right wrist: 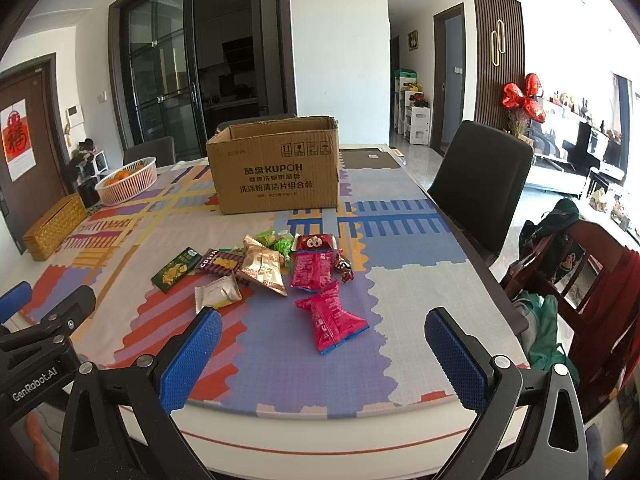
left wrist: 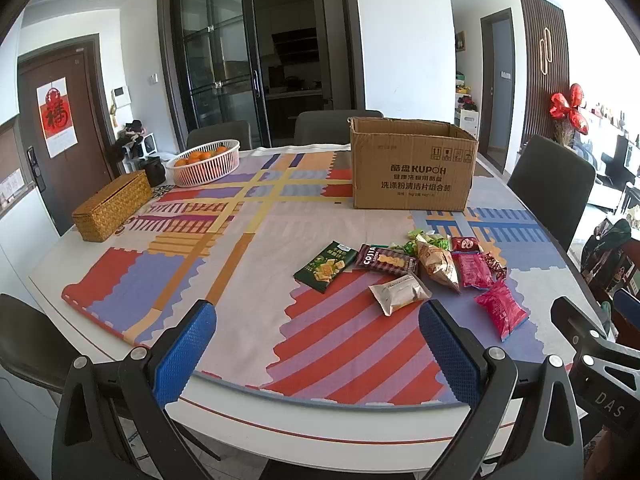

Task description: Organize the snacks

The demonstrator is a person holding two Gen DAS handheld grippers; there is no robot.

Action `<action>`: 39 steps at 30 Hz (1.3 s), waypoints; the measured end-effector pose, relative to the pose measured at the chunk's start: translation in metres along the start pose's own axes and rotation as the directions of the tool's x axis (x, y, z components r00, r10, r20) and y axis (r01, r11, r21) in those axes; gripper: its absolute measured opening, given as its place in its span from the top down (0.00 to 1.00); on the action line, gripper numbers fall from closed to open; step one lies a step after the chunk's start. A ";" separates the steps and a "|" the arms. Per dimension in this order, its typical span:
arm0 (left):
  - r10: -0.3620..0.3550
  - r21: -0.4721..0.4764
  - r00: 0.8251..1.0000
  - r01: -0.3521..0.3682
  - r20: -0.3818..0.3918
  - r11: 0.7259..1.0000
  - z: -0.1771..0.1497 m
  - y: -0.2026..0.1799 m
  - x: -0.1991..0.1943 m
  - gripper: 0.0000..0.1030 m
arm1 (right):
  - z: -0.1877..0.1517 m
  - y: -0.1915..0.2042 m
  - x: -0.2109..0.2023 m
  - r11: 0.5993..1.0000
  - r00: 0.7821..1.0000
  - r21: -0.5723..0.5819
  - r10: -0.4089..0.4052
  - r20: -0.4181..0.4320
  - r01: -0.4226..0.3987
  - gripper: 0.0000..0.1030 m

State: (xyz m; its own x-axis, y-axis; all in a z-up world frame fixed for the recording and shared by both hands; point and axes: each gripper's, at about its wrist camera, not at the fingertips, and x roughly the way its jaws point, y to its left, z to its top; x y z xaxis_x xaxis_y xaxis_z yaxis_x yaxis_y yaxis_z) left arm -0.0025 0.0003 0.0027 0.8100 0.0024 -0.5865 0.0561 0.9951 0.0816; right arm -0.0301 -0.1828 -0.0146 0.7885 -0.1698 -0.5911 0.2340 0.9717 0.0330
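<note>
While both grippers hang at the near edge of the table, the scene reads thus:
Snacks: a loose cluster on the patterned tablecloth (left wrist: pixel 240 240), well in front of the cardboard box (left wrist: pixel 412 168)
Green packet (left wrist: pixel 325 266): leftmost of the cluster, flat
Brown COSTA packet (left wrist: pixel 386 262): just beside the green one
Grey-white packet (left wrist: pixel 398 293): nearest the left gripper
Pink packet (right wrist: pixel 329 317): nearest the right gripper, slightly apart from the rest
Second pink packet (right wrist: pixel 312 270): flat, behind the first
Tan bags (right wrist: pixel 262 268): overlapping, mid-cluster
Cardboard box: open-topped, upright at the far side of the table (left wrist: pixel 320 420)
Left gripper (left wrist: pixel 318 346): released, blue pads wide apart, holding nothing
Right gripper (right wrist: pixel 324 354): released, holding nothing
Basket of oranges (left wrist: pixel 204 162): far left
Woven box (left wrist: pixel 112 210): near the basket, at the left edge
</note>
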 end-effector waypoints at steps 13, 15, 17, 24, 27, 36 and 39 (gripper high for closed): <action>0.004 -0.001 1.000 -0.004 0.002 1.000 0.001 0.000 0.000 0.00 | 0.000 0.000 0.001 1.000 1.000 -0.002 0.000 -0.003 0.000 0.00; 0.003 0.001 1.000 -0.003 0.001 1.000 0.001 0.000 0.000 0.00 | 0.000 0.001 0.001 1.000 1.000 -0.002 0.000 -0.003 0.000 0.00; 0.002 0.001 1.000 -0.002 0.002 1.000 0.000 0.000 0.000 0.00 | 0.000 0.001 0.001 1.000 1.000 -0.002 0.000 -0.003 0.000 0.00; 0.003 0.004 1.000 -0.003 0.000 1.000 0.000 0.000 0.000 0.00 | 0.000 0.001 0.003 1.000 1.000 -0.002 0.000 -0.005 0.000 0.00; 0.000 0.003 1.000 0.000 -0.004 1.000 -0.001 -0.001 0.003 0.00 | 0.004 0.000 0.000 1.000 1.000 -0.002 -0.001 -0.006 0.001 0.00; -0.004 0.015 1.000 0.004 -0.031 1.000 -0.005 -0.003 0.014 0.00 | -0.002 0.001 0.009 1.000 1.000 -0.008 -0.004 -0.017 0.004 0.00; 0.004 0.021 0.999 -0.003 -0.040 1.000 -0.006 -0.004 0.018 0.00 | 0.001 0.004 0.014 1.000 0.999 -0.016 -0.010 -0.040 0.010 0.00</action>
State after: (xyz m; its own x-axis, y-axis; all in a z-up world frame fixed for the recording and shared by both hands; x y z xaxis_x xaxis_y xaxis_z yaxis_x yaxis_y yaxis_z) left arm 0.0083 -0.0027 -0.0130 0.7862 0.0099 -0.6178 0.0662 0.9928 0.1002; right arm -0.0176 -0.1819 -0.0226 0.7625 -0.1729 -0.6235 0.2324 0.9725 0.0146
